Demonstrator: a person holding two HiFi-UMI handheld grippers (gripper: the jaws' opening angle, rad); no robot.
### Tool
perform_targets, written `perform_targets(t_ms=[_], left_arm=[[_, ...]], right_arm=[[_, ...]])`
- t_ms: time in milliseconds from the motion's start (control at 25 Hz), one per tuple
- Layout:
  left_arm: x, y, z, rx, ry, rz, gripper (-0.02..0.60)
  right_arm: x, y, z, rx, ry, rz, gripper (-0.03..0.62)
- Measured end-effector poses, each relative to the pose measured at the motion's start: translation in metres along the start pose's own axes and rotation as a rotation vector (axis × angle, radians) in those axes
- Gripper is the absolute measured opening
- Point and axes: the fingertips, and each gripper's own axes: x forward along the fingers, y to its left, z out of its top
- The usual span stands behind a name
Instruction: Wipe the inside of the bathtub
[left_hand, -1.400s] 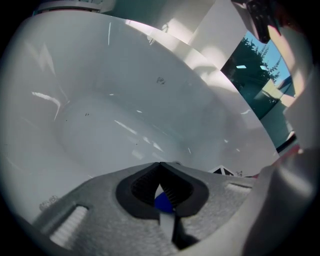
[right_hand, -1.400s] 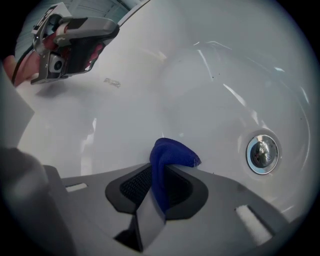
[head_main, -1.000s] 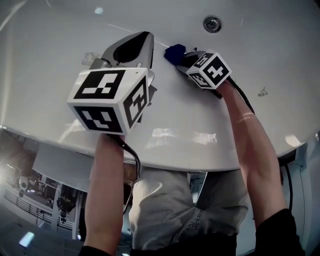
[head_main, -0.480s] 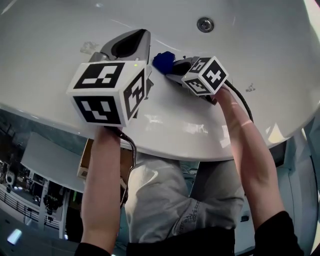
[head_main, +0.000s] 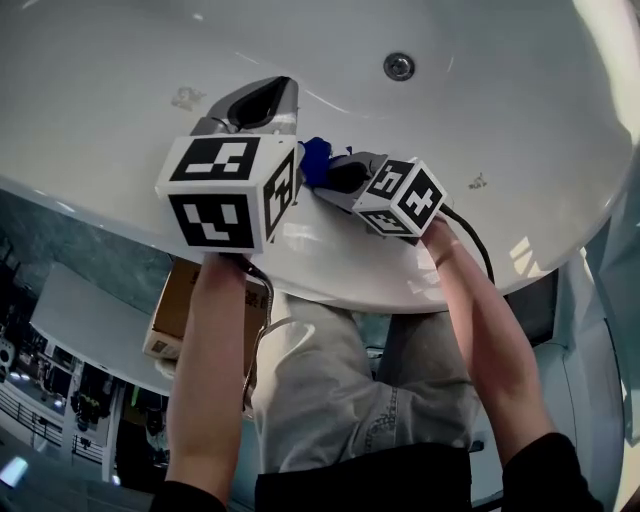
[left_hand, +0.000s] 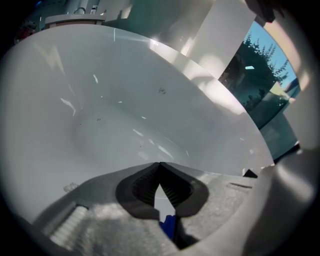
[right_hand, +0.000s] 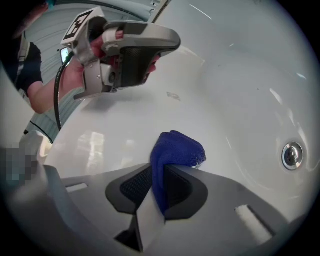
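Observation:
The white bathtub (head_main: 500, 120) fills the head view, and its basin (left_hand: 125, 100) curves away in the left gripper view. My right gripper (head_main: 335, 175) is shut on a blue cloth (head_main: 314, 160). In the right gripper view the cloth (right_hand: 176, 147) bulges out past the jaws (right_hand: 160, 172) onto the tub's near wall (right_hand: 225, 75). My left gripper (head_main: 268, 95) hovers just left of the cloth, jaws shut with nothing between them (left_hand: 160, 167). It also shows in the right gripper view (right_hand: 162, 42), above the cloth.
The drain (head_main: 399, 67) sits farther out on the tub floor, and at the right in the right gripper view (right_hand: 292, 155). Small smudges mark the tub (head_main: 187, 97) (head_main: 478, 181). A cardboard box (head_main: 185, 300) lies outside the near rim by my legs.
My right gripper has drawn the blue cloth back from the drain toward the near rim, ending close beside the left gripper. The left gripper has barely moved.

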Motion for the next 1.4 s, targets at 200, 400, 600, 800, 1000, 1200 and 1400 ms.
perform_targets(t_ms=[200, 400, 600, 800, 1000, 1200, 1400], left_arm=[[-0.010, 0.003, 0.002, -0.020, -0.027, 0.012, 0.005], [-0.018, -0.001, 0.004, -0.010, -0.025, 0.011, 0.005], [-0.029, -0.011, 0.006, 0.003, -0.019, 0.015, 0.005], [-0.035, -0.020, 0.015, -0.018, -0.023, 0.014, 0.005], [-0.039, -0.033, 0.015, 0.001, -0.012, -0.001, 0.005], [-0.035, -0.029, 0.010, 0.003, 0.001, 0.001, 0.005], [-0.028, -0.029, 0.015, -0.035, -0.004, 0.009, 0.005]], right_arm=[[-0.008, 0.040, 0.004, -0.072, 0.007, 0.056, 0.078], [-0.021, 0.073, 0.011, -0.099, -0.002, 0.092, 0.078], [-0.037, 0.110, 0.012, -0.121, -0.011, 0.139, 0.078], [-0.057, 0.140, 0.017, -0.164, -0.014, 0.198, 0.078], [-0.073, 0.171, 0.018, -0.205, -0.025, 0.245, 0.078], [-0.077, 0.181, 0.019, -0.246, -0.017, 0.287, 0.078], [-0.090, 0.170, 0.031, -0.245, -0.048, 0.266, 0.080]])
